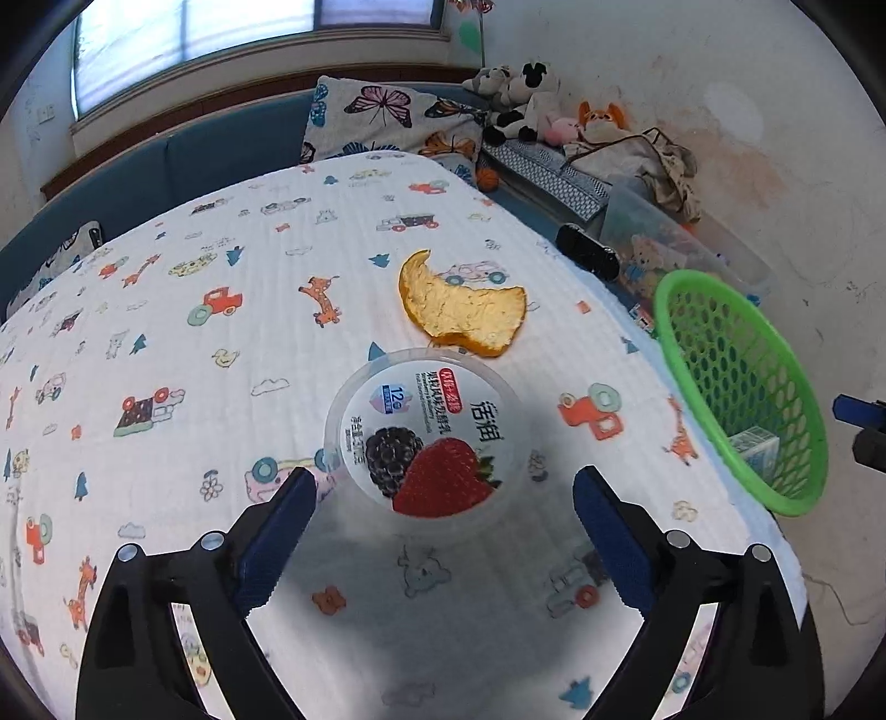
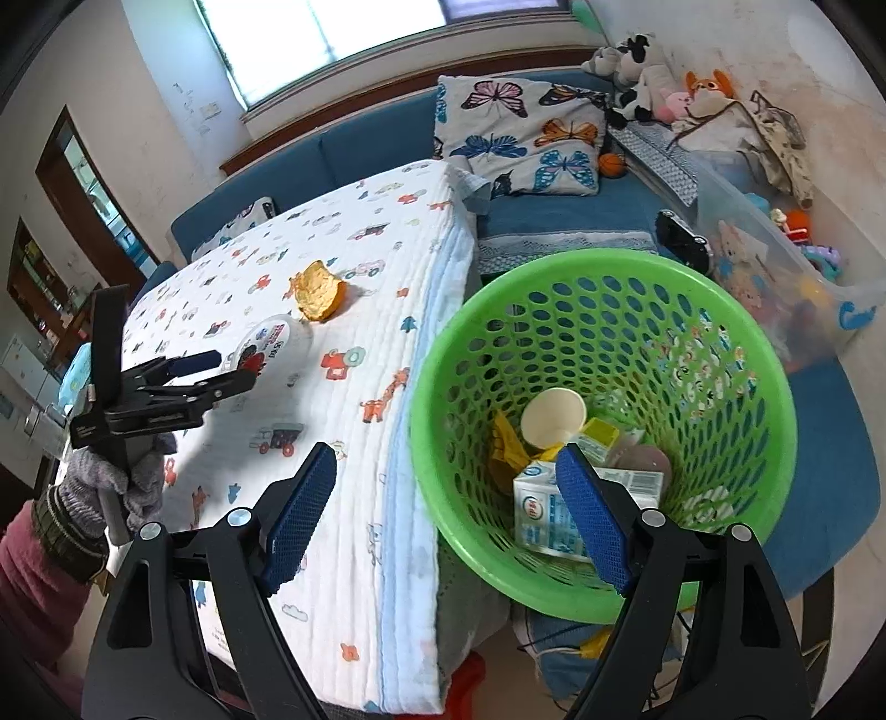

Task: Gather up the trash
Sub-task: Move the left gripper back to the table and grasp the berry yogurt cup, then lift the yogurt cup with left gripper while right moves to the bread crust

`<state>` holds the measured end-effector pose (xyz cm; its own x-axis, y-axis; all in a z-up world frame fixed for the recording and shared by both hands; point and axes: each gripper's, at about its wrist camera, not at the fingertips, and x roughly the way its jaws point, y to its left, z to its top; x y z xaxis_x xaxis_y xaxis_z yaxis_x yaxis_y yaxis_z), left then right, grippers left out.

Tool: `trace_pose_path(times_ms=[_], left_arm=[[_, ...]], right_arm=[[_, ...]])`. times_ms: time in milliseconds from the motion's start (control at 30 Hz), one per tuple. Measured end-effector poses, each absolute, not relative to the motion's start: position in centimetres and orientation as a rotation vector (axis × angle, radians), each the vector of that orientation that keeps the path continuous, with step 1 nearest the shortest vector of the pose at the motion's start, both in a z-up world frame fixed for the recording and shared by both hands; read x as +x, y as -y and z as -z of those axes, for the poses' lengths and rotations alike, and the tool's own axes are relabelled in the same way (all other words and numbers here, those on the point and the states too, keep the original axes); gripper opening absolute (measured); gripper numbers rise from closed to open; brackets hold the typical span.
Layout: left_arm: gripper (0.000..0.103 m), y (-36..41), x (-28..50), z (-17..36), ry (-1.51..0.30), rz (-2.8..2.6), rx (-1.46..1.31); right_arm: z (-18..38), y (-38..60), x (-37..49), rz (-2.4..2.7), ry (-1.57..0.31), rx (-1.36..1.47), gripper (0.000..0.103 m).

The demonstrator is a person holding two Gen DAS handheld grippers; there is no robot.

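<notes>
Table under white quilted cloth (image 1: 232, 343) printed with cars and giraffes. Behind: blue sofa (image 2: 559, 216), butterfly cushion (image 2: 526, 135) leaning upright, small basketball (image 2: 612, 164) beside it. Plush toys (image 1: 526, 99) against wall. Clear toy bin (image 2: 775, 277) at right. Window (image 1: 221, 44) above.

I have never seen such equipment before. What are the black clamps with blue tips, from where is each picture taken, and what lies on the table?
The clamps are hand-held grippers; a person holds one in each hand. Each carries a camera looking forward along its two fingers, so every picture shows its own fingers at the bottom.

The left camera shows the left gripper, open, over a yogurt cup on the patterned tablecloth. Beyond the cup lies an orange peel.

The right camera shows the right gripper, open and empty, near a green basket beside the table, holding a paper cup and a carton. The gloved hand holds the left gripper.
</notes>
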<state>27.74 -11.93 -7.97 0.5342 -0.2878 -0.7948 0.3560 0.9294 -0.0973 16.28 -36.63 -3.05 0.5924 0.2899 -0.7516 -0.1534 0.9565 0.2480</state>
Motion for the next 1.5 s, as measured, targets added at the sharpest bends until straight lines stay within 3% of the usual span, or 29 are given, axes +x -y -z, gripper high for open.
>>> trace_pose_path(times_ms=[433,800,1500], left_arm=[[0.091,12.8,30.2,9.7,-0.960,0.351,0.112],[0.088,12.8,30.0,9.7,-0.926,0.351,0.110],[0.088,5.6,26.9,4.1,-0.821,0.263,0.048]], right_arm=[[4.0,34.6,18.5,-0.295,-0.924,0.124,0.084],[3.9,30.9,20.4,-0.331,-0.897,-0.012,0.091],[6.3,22.6,28.4,-0.375,-0.951,-0.043,0.089]])
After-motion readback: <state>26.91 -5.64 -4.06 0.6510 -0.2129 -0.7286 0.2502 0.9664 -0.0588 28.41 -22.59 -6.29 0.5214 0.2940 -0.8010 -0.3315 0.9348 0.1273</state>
